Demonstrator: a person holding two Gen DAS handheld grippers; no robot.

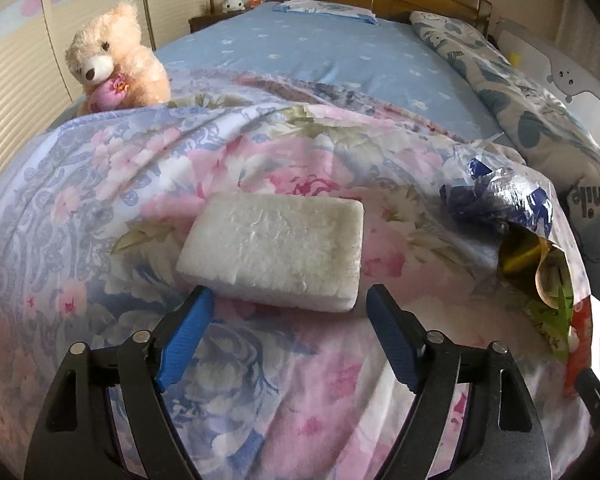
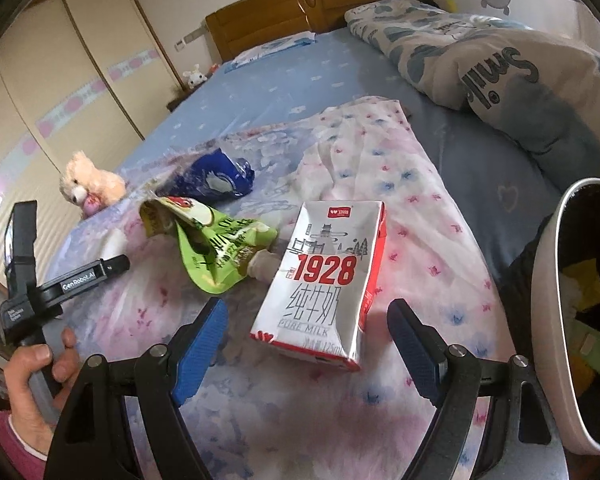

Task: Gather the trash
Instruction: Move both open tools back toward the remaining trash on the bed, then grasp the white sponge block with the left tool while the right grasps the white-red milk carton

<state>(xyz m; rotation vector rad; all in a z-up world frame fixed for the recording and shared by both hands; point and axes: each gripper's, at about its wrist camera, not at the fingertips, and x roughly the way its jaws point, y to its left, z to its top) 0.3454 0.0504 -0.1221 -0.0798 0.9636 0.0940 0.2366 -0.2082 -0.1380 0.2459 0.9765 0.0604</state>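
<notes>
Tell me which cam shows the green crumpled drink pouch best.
Right wrist: the green crumpled foil drink pouch lies whole and unobstructed on the floral quilt, white spout visible. Left wrist catches only a distorted green-and-gold sliver at the right edge.

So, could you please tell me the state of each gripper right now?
Left gripper: open, holding nothing, white foam block just ahead.
Right gripper: open, holding nothing, milk carton between its fingers.

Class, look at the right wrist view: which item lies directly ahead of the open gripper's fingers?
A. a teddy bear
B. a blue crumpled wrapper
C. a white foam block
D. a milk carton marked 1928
D: the milk carton lies on the floral quilt just ahead of the right gripper.
</notes>
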